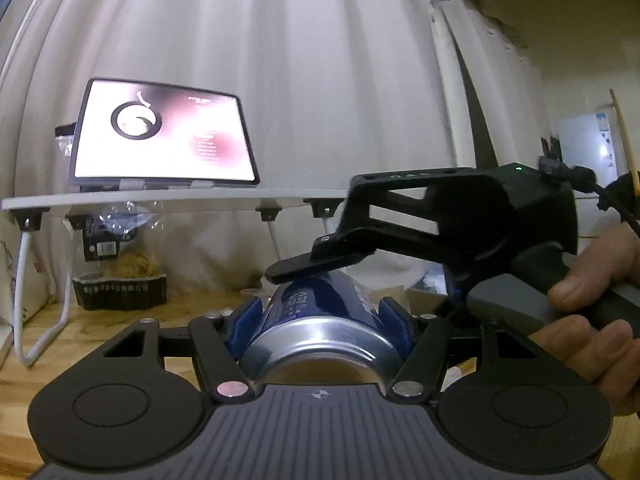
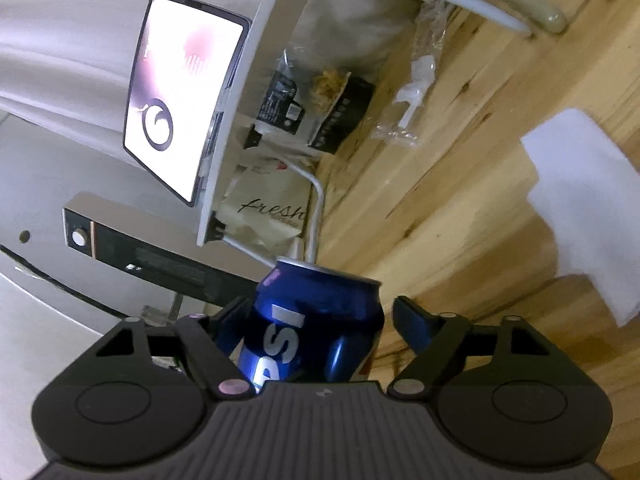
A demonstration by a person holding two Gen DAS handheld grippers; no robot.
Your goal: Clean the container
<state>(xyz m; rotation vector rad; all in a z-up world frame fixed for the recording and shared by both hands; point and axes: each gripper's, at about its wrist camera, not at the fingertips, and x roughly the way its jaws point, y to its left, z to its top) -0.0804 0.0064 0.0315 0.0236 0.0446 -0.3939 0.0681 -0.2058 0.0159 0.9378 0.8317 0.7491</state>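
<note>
left tongs (image 1: 320, 320) clamp blue aluminium soda can (image 1: 320, 312), axis level along them | right tongs (image 2: 320, 320) open, straddling it crosswise

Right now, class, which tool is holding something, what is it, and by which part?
The left tool grips the blue can across its sides, near its base. The right tool straddles the can with a gap on one side, not clamped.

The can (image 1: 320, 320) lies between the left gripper (image 1: 320, 312) fingers, the right gripper (image 1: 316, 268) above its far end. Beyond, a tablet (image 1: 160, 132) stands on a shelf (image 1: 160, 197), with bags (image 1: 120, 272) underneath on the table (image 1: 24, 380).
</note>
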